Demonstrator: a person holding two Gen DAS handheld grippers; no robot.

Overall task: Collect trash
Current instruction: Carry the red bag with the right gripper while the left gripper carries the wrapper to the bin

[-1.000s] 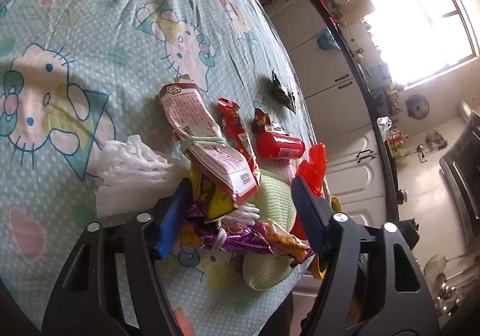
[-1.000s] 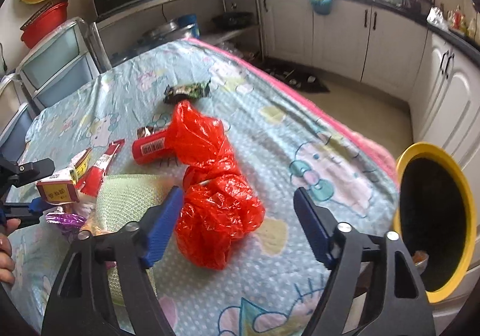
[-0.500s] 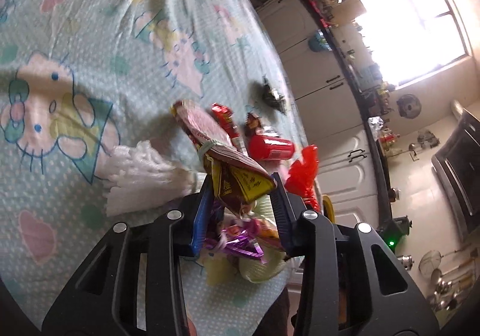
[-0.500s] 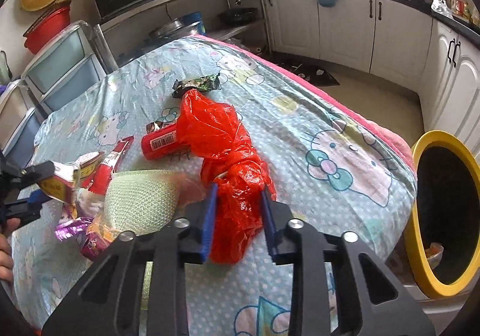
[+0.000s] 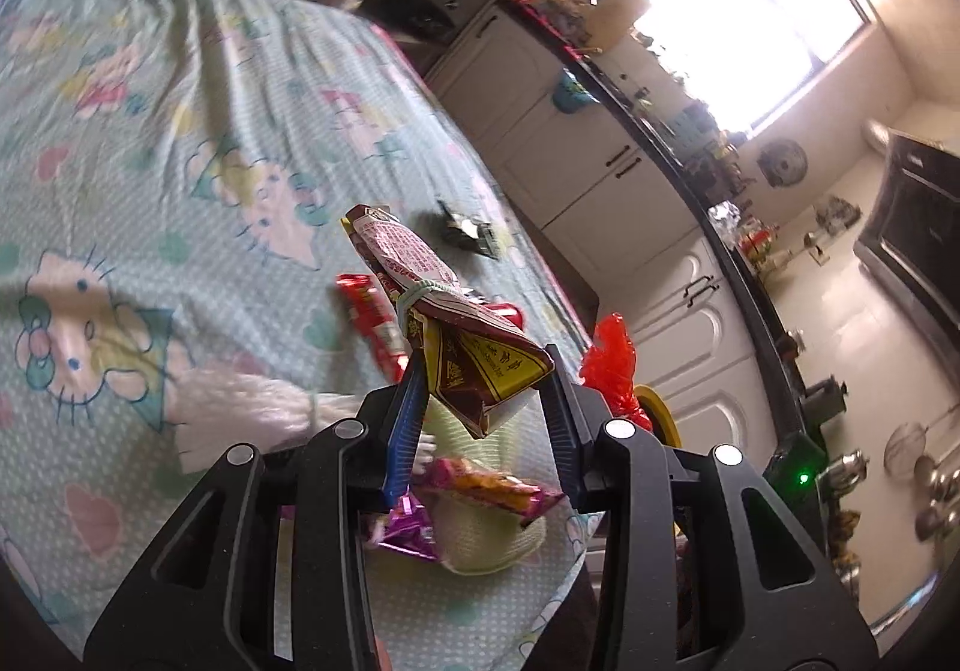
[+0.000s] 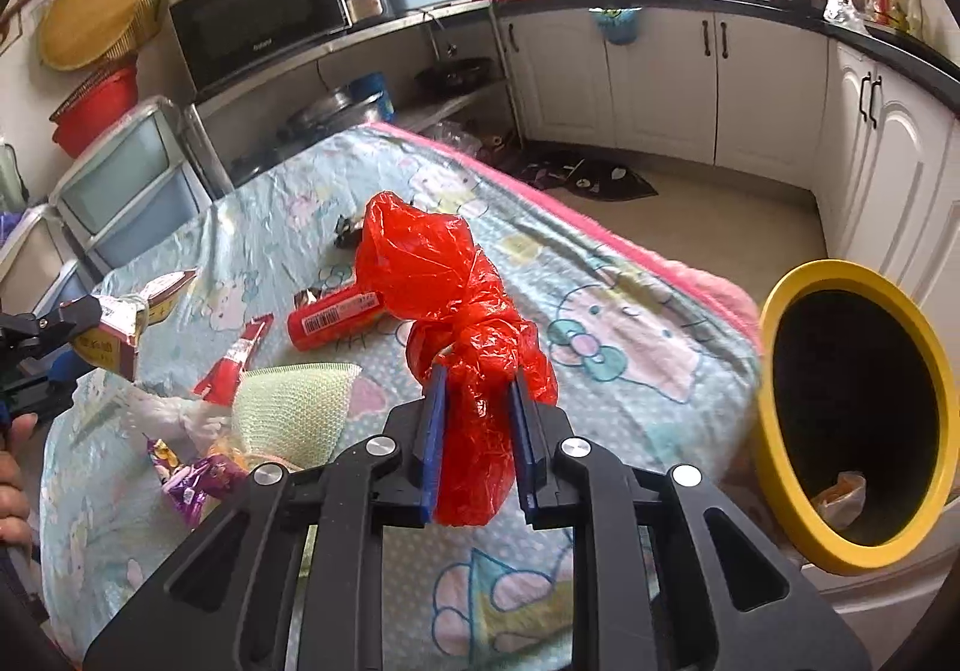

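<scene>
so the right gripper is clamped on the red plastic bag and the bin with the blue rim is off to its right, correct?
The rim is yellow, not blue. The right wrist view shows the right gripper clamped on the red plastic bag, with the bin to its right.

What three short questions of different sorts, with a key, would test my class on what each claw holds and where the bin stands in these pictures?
1. True or false: the right claw is shut on the red plastic bag.
2. The left claw grips: A) the red tube; B) the snack packet tied with a band; C) the green mesh cloth.
3. Fill in: in the right wrist view, the yellow-rimmed bin stands past the table's ____ edge.

Key
1. True.
2. B.
3. Right; its black inside holds a scrap of wrapper.
</scene>
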